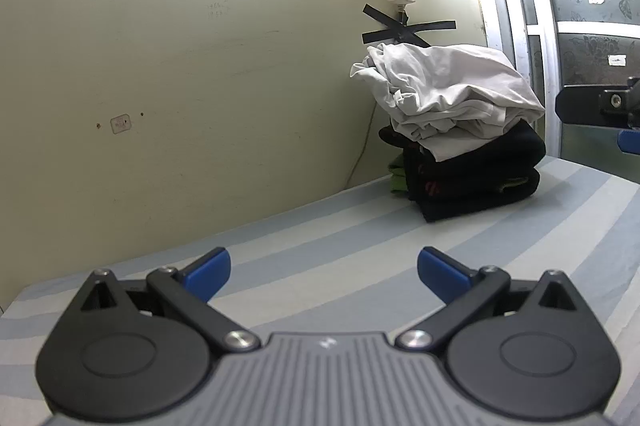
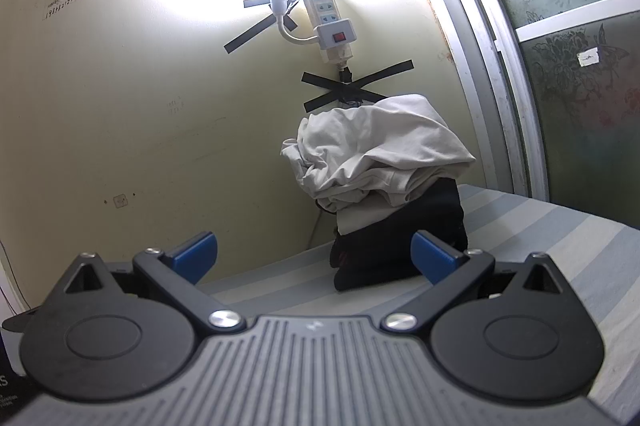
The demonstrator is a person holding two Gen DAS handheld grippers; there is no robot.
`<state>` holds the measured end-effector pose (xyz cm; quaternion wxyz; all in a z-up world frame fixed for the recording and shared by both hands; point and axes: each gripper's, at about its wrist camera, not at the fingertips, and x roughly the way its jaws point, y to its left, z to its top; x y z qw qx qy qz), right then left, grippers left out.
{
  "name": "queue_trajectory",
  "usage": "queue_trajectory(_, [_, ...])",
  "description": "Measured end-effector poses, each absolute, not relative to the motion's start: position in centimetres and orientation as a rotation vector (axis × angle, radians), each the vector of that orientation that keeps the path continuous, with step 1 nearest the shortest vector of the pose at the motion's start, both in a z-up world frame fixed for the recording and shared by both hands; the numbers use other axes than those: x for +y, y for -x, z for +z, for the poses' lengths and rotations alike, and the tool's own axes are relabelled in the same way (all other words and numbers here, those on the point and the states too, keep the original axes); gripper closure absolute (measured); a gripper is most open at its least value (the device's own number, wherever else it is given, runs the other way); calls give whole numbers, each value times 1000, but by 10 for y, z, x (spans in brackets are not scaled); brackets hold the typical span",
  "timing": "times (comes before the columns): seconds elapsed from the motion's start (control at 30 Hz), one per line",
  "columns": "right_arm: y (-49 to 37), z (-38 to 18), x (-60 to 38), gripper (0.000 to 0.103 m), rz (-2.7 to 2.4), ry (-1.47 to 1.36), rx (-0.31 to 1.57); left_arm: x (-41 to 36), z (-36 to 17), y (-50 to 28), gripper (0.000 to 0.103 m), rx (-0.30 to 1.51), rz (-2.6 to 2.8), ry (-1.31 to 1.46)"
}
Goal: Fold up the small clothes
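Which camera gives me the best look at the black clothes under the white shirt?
The left wrist view: the black clothes show as a folded pile. In the right wrist view a fingertip and the white shirt cover part of it.

My left tool [image 1: 324, 268] in matt black plastic with smooth blue pads [image 1: 208, 272], shiny metal pivot screws [image 1: 240, 340], ribbed grey housing, crumpled white cloth garment [image 1: 448, 93] on folded black cloth [image 1: 476, 173], striped woven bedsheet [image 1: 320, 226], scuffed matt painted wall [image 1: 180, 45]

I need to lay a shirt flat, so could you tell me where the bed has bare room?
The striped sheet is bare between the open left gripper and the clothes pile. The far corner by the wall is crowded by that pile.
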<state>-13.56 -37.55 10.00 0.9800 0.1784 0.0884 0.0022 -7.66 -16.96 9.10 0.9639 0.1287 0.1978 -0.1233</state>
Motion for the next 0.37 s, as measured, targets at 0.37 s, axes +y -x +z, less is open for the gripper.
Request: queue_trajectory(0.37, [135,99,-375,0,4,-355,183,-170,91,78,0,396,-264,-259])
